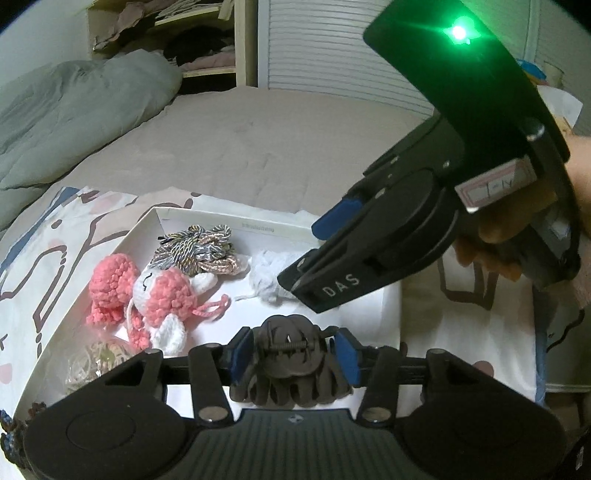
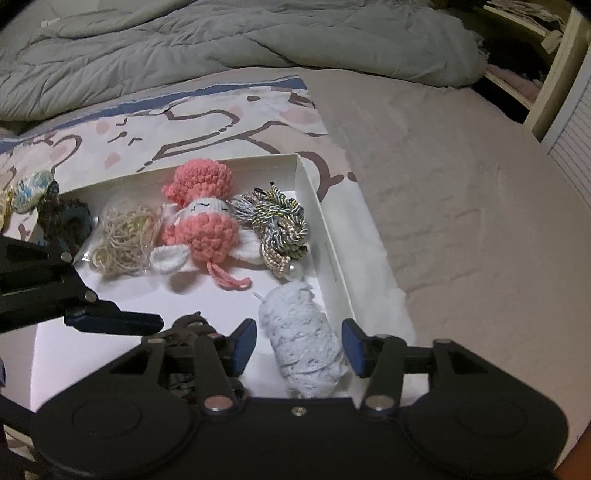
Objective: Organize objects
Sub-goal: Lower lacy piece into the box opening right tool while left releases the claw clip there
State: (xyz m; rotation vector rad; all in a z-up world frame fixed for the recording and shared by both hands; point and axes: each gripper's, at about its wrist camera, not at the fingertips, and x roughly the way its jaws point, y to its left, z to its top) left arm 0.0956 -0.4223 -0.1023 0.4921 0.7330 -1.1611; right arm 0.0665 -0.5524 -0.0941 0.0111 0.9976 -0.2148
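Nearest the left wrist camera, the left gripper point(image 1: 295, 350) stands partly spread with a dark brown claw hair clip point(image 1: 291, 365) between its blue pads point(image 1: 242, 354); the clip fills the gap, though whether the pads press on it cannot be told. In the right wrist view the right gripper point(image 2: 299, 345) is likewise partly spread around a pale blue roll of crocheted yarn point(image 2: 303, 339) that lies on the floor of the white box point(image 2: 325, 236); the right pad sits just beside the roll, and a clear gap shows at the left pad. Both things are inside the box, at its near end. Beyond them lie a pink and white crocheted doll point(image 2: 203, 218), a bundle of twisted cords point(image 2: 280, 225) against the box's right wall, and a clear bag of beige string point(image 2: 122, 236) to the doll's left. A dark scrunchie point(image 2: 62, 218) sits at the box's far left corner. The box rests on a patterned cloth point(image 2: 207, 118) spread over a bed, with a grey quilt point(image 2: 221, 33) behind.
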